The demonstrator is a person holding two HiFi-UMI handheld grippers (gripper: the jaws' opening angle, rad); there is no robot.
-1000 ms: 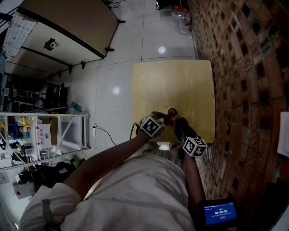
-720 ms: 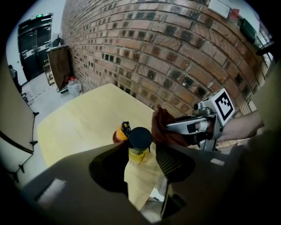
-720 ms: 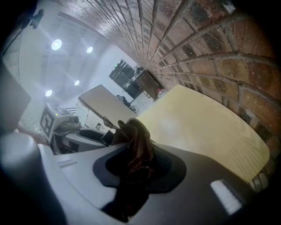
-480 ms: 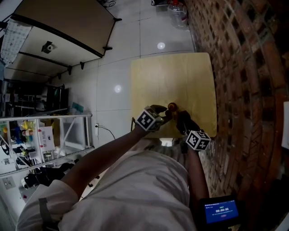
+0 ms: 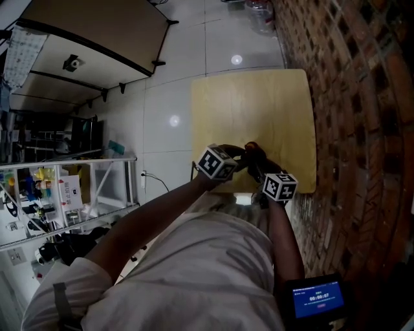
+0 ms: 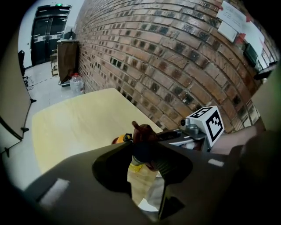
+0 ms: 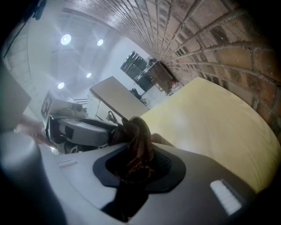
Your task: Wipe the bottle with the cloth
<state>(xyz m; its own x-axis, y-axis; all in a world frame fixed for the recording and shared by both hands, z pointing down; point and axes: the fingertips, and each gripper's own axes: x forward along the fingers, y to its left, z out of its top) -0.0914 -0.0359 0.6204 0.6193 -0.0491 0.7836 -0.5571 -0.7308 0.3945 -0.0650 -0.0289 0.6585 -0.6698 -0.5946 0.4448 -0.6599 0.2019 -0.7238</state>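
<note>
Over the near edge of the pale wooden table (image 5: 259, 97) my two grippers meet. A small bottle (image 6: 137, 163) with a yellow label stands between the jaws of my left gripper (image 6: 142, 151), which are closing on it. My right gripper (image 7: 136, 154) is shut on a bunched brown cloth (image 7: 137, 140). The cloth (image 6: 142, 132) is pressed over the bottle's top, beside an orange-yellow cap (image 6: 117, 139). In the head view the cloth (image 5: 252, 150) hides most of the bottle, with the left gripper (image 5: 239, 157) and right gripper (image 5: 254, 165) on either side.
A brick wall (image 5: 362, 97) runs along the table's right side. A water jug (image 5: 260, 10) stands on the tiled floor beyond the table. A metal shelf (image 5: 65, 194) with small items and another table (image 5: 97, 32) are at the left.
Both grippers have shifted slightly up the table. The bottle's reddish cap, visible earlier between them, is now covered by the cloth.
</note>
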